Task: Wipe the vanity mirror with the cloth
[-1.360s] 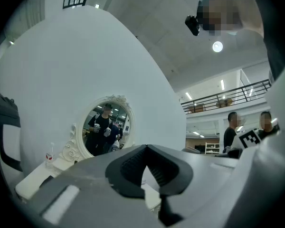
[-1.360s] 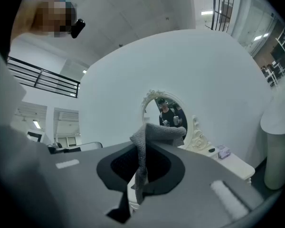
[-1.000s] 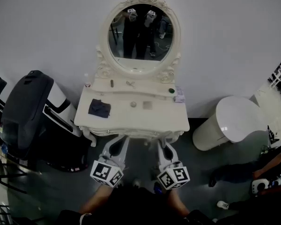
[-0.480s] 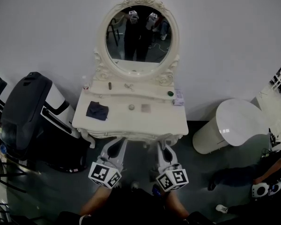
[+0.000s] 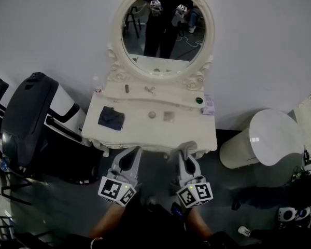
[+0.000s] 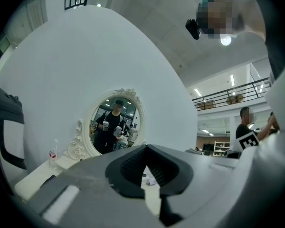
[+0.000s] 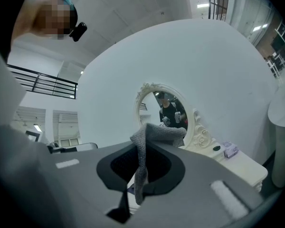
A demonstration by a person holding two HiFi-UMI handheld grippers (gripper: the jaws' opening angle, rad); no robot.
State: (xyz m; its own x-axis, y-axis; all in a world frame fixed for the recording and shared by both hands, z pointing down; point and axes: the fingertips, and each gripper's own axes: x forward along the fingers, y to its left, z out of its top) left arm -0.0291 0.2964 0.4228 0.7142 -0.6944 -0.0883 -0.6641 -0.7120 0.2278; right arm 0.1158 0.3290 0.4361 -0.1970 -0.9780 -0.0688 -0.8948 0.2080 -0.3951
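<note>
Gripping the grey cloth (image 7: 159, 133) in the right claw (image 7: 141, 167), strip running up-down between the jaws, top end folded over toward the upright oval vanity mirror (image 5: 166, 30). Left claw (image 6: 146, 170) clenched, empty; both held short of the white tabletop (image 5: 189, 134).

Cream tabletop (image 5: 145, 132), centre frame. Left part: dark cloth (image 5: 111, 118), crumpled, flat. Middle: small round item (image 5: 152, 114), pale square item (image 5: 169, 116) just beside it. Raised back ledge (image 5: 168, 97): clear bottle (image 5: 97, 87) far left, green round item (image 5: 199, 100) and small packet (image 5: 208, 104) far right. Vanity mirror (image 5: 166, 27) stands at the rear.
</note>
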